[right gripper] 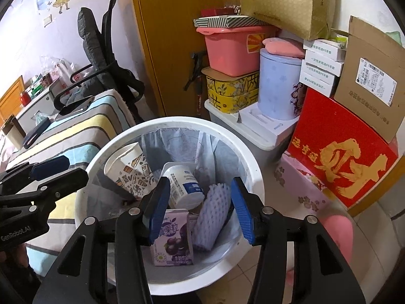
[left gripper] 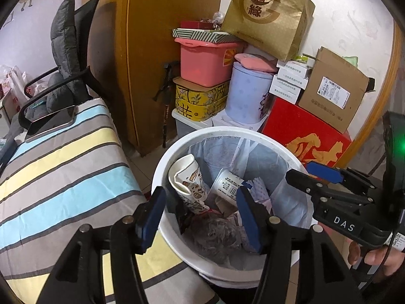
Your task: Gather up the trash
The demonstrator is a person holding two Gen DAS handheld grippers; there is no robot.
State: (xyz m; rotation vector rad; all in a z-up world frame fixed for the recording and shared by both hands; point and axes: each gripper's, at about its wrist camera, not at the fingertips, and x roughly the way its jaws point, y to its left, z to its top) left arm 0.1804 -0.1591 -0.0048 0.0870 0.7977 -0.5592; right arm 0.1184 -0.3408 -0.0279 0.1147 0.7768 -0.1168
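Two hand-held claws hover over a white trash bin [right gripper: 253,177] lined with a pale plastic bag, seen from above.

At nine o'clock of the bin lies a striped cloth surface [left gripper: 63,157], either a bed or a covered table; a dark phone-like slab [left gripper: 50,124] rests at its far end. No loose trash shows on the visible part of it.

The left claw [left gripper: 200,217] hangs over the bin's near rim, its blue pads spread apart with nothing between them.

Inside the bin, from nine o'clock to three: a crushed patterned paper cup [right gripper: 131,169] leans against the wall, a white yogurt bottle [right gripper: 182,187] lies at the centre, a purple drink carton [right gripper: 173,240] sits at six o'clock, and a white foam fruit net [right gripper: 211,217] stands just beside the carton. The left view also shows crumpled clear plastic [left gripper: 215,235] near the bottom.

The right claw [right gripper: 200,209] is poised above the carton and net, its blue pads wide apart and empty.

At three o'clock, stacked boxes, including a red gift box [right gripper: 339,157], stand against the wall.

Judging by this, several pieces are already collected, both claws have let go, and the task looks close to finished, though any trash outside these views cannot be ruled out.
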